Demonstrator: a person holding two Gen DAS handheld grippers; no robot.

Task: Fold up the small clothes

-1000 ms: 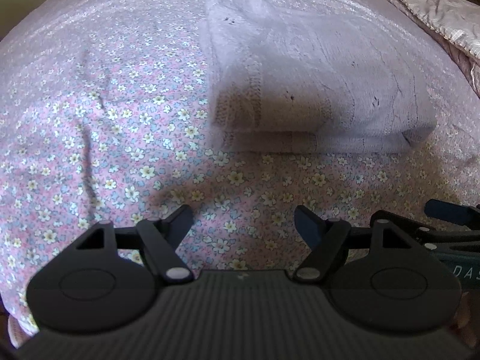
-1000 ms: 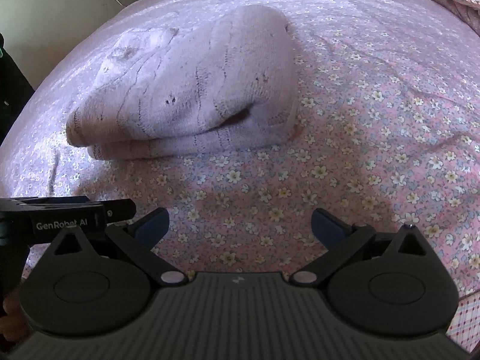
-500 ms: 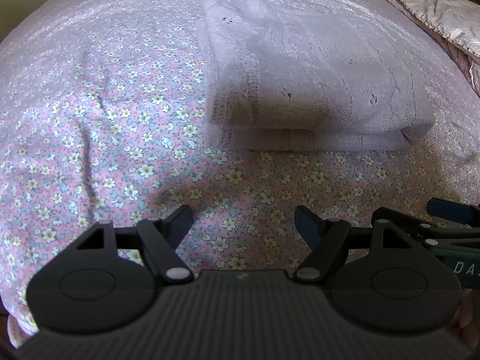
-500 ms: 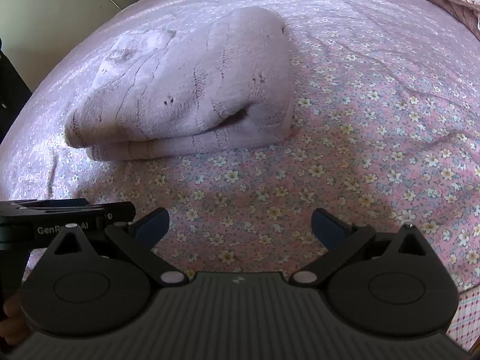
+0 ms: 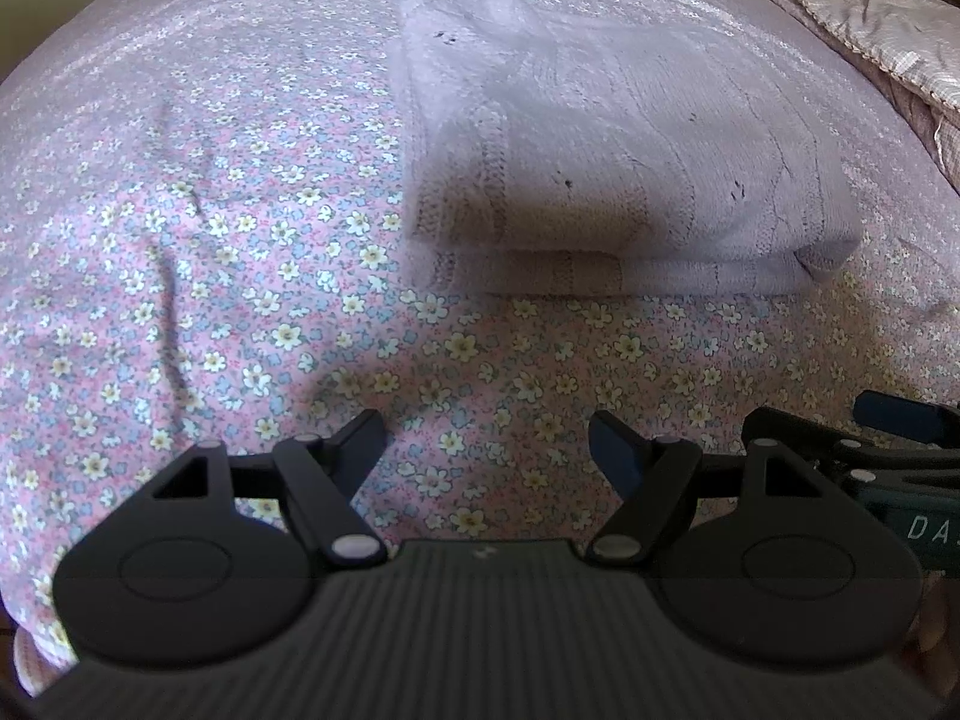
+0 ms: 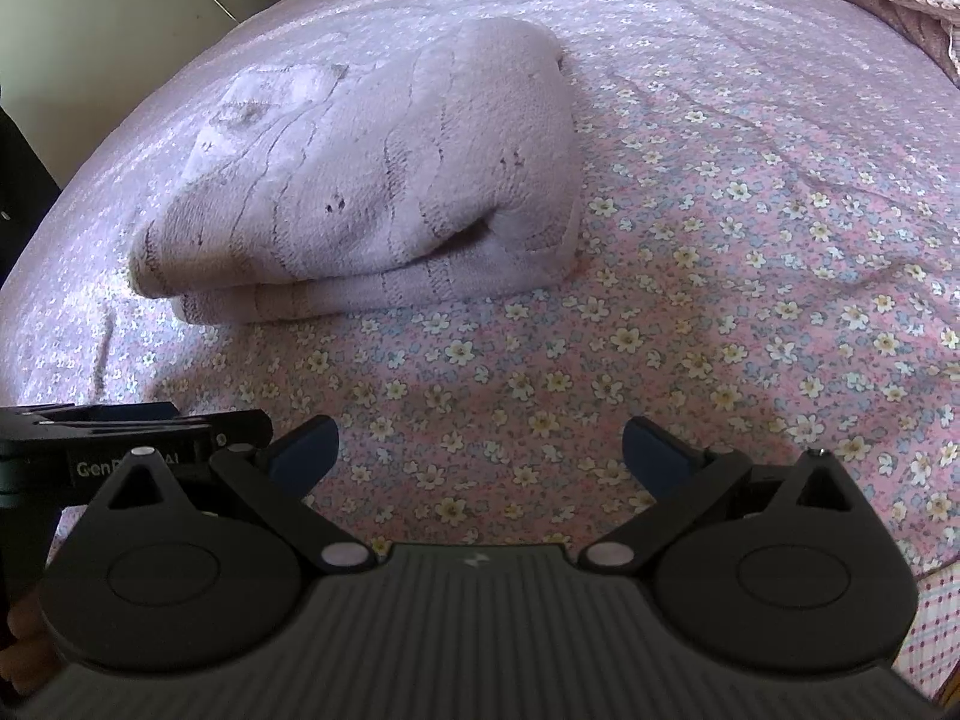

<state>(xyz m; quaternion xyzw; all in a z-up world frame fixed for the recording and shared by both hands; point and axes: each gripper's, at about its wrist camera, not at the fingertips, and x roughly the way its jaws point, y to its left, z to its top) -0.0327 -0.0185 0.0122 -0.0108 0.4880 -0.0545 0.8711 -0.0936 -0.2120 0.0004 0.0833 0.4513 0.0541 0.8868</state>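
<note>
two grippers, left gripper (image 5: 486, 441) and right gripper (image 6: 480, 450), both spread wide and empty, barely shifted from a second ago; folded lilac knit garment (image 6: 384, 198) lies untouched ahead on the floral bedsheet (image 6: 720, 300), fold apparently finished.

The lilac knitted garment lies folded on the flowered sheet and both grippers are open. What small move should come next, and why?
Probably draw both grippers back a little. The knitted garment already lies in stacked layers on the flowered sheet, and the left gripper and right gripper are open, empty and short of it.
</note>
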